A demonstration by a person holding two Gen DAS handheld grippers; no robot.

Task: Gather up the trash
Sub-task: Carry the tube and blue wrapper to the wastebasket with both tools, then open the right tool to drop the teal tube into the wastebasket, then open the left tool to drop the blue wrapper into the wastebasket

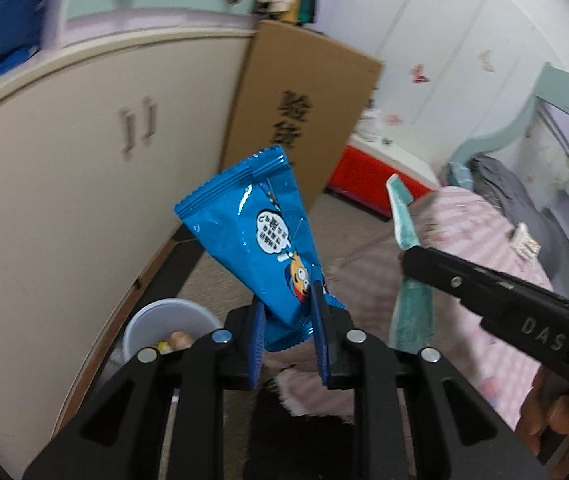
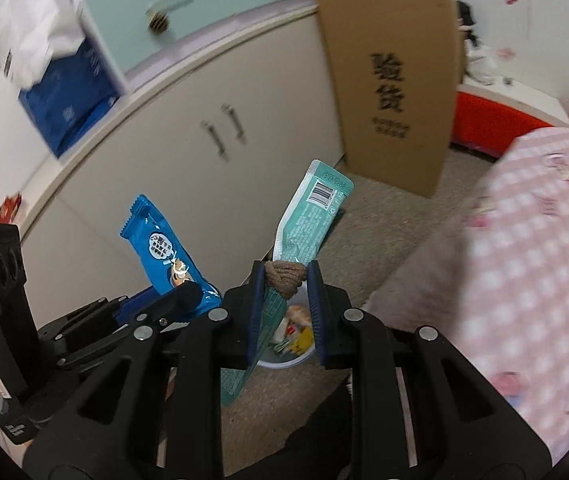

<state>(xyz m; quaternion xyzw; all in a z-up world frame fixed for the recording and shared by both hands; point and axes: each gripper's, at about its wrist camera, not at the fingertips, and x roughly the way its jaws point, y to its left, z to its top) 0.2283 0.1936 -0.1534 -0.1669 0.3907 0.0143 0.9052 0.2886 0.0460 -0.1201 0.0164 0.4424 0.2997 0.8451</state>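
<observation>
Each tongs clamps a wrapper: left (image 1: pixel 289 322) blue wrapper (image 1: pixel 252 228), right (image 2: pixel 284 276) teal wrapper (image 2: pixel 308 216).

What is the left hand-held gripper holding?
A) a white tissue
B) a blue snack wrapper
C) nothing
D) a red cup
B: the left hand-held gripper is shut on the blue snack wrapper, which sticks up between its fingers above the white bin.

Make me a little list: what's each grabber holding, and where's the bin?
left gripper: shut on the blue wrapper
right gripper: shut on the teal wrapper, with a brown wad between the fingers too
bin: white, on the floor below both grippers, by the cupboard, trash already inside
</observation>
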